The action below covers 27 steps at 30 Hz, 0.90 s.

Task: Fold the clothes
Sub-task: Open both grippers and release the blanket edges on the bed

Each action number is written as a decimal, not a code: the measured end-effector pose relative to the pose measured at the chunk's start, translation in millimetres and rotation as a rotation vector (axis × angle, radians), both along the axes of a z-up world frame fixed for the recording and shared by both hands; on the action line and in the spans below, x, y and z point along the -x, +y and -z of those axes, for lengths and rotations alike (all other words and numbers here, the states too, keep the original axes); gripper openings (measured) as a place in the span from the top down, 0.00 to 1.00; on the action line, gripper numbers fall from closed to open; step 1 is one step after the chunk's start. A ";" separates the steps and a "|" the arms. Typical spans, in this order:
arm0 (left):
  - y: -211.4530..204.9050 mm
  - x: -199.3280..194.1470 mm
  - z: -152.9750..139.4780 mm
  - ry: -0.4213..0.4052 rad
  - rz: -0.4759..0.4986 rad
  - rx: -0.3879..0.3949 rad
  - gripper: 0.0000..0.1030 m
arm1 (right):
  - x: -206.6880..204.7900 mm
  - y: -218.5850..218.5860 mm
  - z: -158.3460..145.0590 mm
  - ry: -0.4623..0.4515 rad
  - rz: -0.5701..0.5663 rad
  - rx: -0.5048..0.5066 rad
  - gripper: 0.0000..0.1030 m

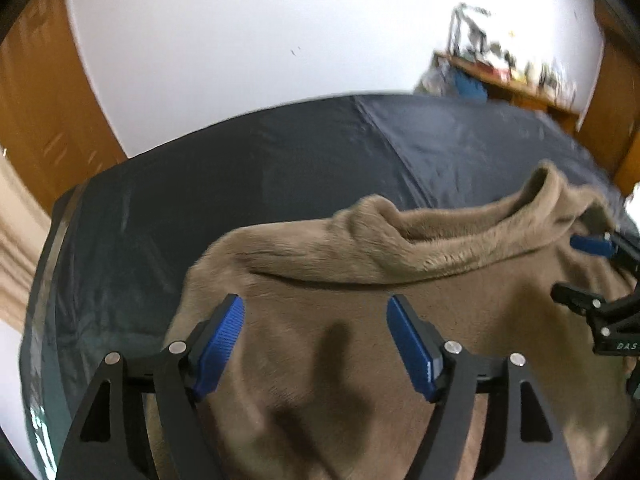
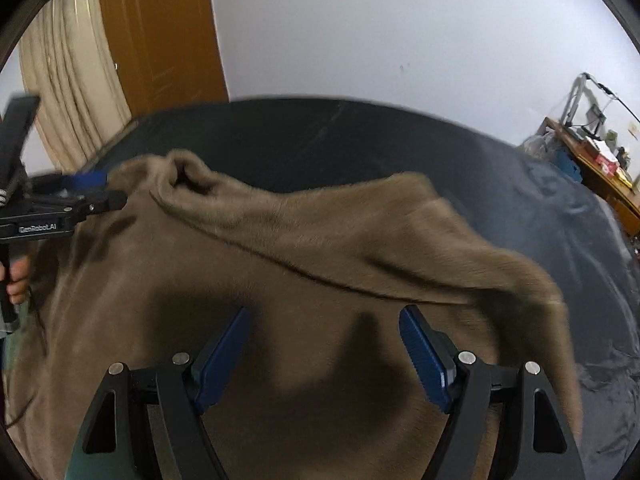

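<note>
Brown fleece garment [image 1: 360, 340] lies spread on the dark bed [image 1: 200, 184], filling the left wrist view's lower right; the left hand-held gripper [image 1: 316, 340] hangs released above it, bare bedding open at left. In the right wrist view, the right hand-held gripper [image 2: 324, 352] gapes empty over the fabric, its folded-over edge crossing mid-frame.

The garment [image 1: 360, 360] lies spread on the bed [image 1: 240, 168], its far edge folded back over itself. The left gripper [image 1: 316, 344] and the right gripper [image 2: 324, 356] hang side by side above the near part of it. Behind the bed stands a wall [image 1: 240, 40]; to the right, seemingly beyond the bed's corner, a cluttered surface [image 2: 600, 176].
</note>
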State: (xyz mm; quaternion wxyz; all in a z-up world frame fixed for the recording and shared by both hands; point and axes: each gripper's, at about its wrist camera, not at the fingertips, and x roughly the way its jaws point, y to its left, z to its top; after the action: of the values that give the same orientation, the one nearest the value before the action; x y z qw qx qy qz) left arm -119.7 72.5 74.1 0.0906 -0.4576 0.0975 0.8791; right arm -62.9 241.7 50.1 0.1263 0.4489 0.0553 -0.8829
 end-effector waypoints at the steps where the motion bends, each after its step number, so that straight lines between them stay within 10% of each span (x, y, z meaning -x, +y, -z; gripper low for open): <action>1: 9.3 5.0 4.7 -0.009 0.002 0.021 0.25 | 6.7 0.1 4.9 -0.009 0.014 -0.008 0.23; 16: 60.5 101.6 27.1 0.034 -0.100 0.090 0.21 | 98.1 35.6 24.2 0.003 0.221 0.004 0.21; 27: 12.6 99.8 15.1 -0.071 -0.147 -0.135 0.16 | 100.9 32.2 27.1 0.001 0.217 0.007 0.17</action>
State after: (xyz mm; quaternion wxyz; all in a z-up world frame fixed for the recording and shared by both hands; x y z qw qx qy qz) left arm -219.5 85.0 59.0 0.0601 -0.4873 0.0010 0.8712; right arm -163.9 273.9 22.9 0.0313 0.4514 0.0032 -0.8918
